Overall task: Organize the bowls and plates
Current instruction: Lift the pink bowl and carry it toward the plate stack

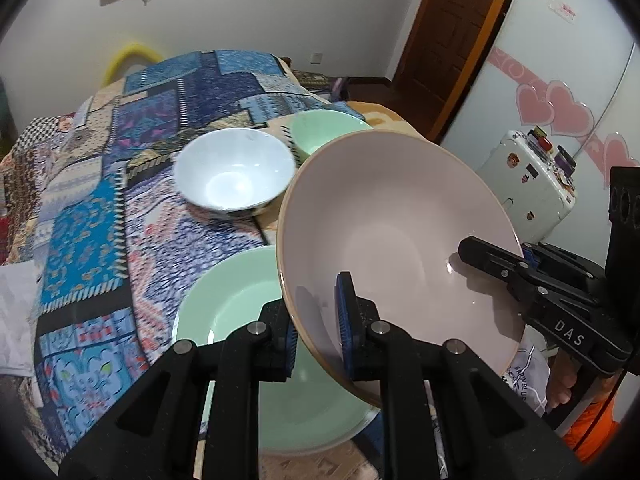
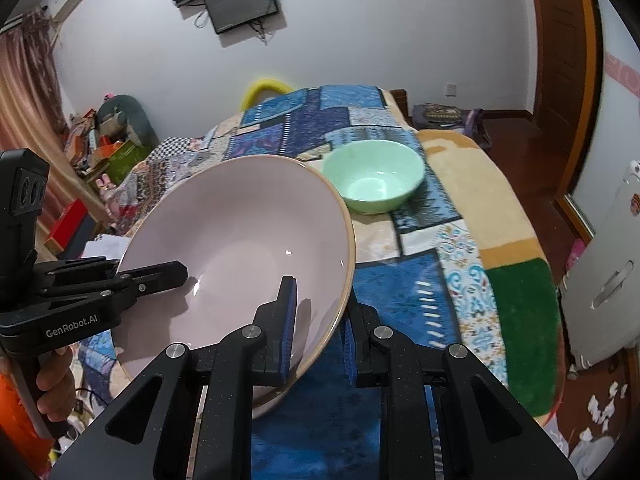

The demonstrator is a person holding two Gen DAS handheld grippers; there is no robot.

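A large pink plate [image 1: 392, 224] with a tan rim is held in the air, tilted, by both grippers. My left gripper [image 1: 320, 332] is shut on its near rim. My right gripper [image 2: 318, 328] is shut on the opposite rim and shows in the left wrist view [image 1: 496, 260] at the right. The plate also fills the right wrist view [image 2: 240, 232], where the left gripper [image 2: 160, 274] comes in from the left. Below it lies a green plate [image 1: 232, 312]. A white bowl [image 1: 236, 172] and a green bowl [image 1: 320, 132] stand farther back; the green bowl also shows in the right wrist view [image 2: 374, 178].
All dishes rest on a bed with a blue patchwork quilt [image 1: 120, 184]. A white cabinet with stickers [image 1: 524, 184] and a wooden door [image 1: 452, 32] stand to the right. Clutter [image 2: 108, 140] lies at the far left of the room.
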